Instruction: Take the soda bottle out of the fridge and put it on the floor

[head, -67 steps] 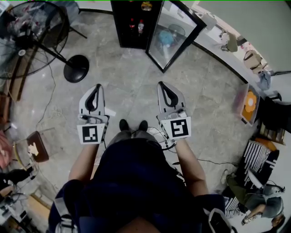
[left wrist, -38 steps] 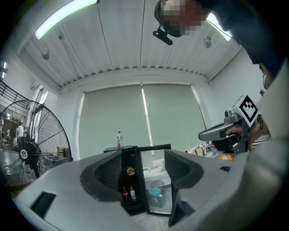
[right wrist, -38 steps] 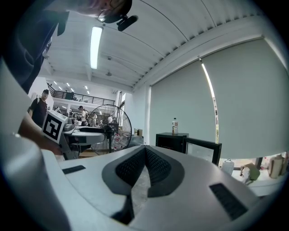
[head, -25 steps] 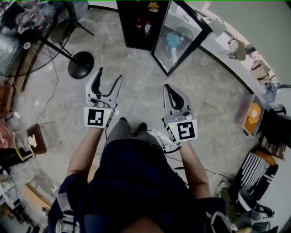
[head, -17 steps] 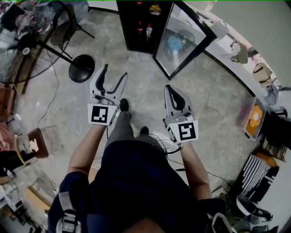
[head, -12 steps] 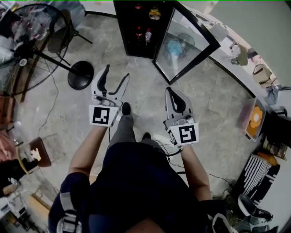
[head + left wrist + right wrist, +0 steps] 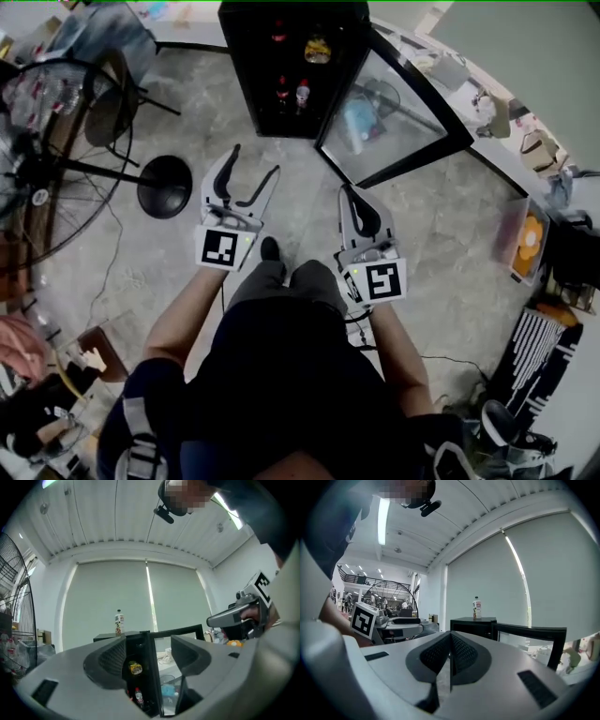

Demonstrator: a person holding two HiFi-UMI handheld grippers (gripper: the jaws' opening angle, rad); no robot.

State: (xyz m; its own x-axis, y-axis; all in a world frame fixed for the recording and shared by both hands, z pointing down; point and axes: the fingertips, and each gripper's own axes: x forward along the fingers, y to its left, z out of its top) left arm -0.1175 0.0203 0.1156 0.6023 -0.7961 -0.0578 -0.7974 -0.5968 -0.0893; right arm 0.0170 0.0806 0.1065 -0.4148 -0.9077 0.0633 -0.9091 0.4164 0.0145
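A black fridge (image 7: pixel 253 56) stands ahead with its glass door (image 7: pixel 394 117) swung open to the right. Two small bottles stand side by side on a shelf inside: a dark soda bottle (image 7: pixel 281 94) with a red label and one with a white cap (image 7: pixel 303 94). Above them sits a yellow item (image 7: pixel 317 49). My left gripper (image 7: pixel 255 167) is open and empty, short of the fridge; its view frames the soda bottle (image 7: pixel 138 696) between the jaws. My right gripper (image 7: pixel 351 194) is shut and empty, below the door.
A floor fan with a round black base (image 7: pixel 164 186) stands to the left. A bottle (image 7: pixel 476 607) stands on top of the fridge. Bags and boxes (image 7: pixel 530 239) line the right wall. A cable (image 7: pixel 441 356) lies on the stone floor.
The person has stepped closer to the fridge and both grippers have moved forward. The left gripper, shut in the earliest frame, has stood open over the last second. The right stays shut.
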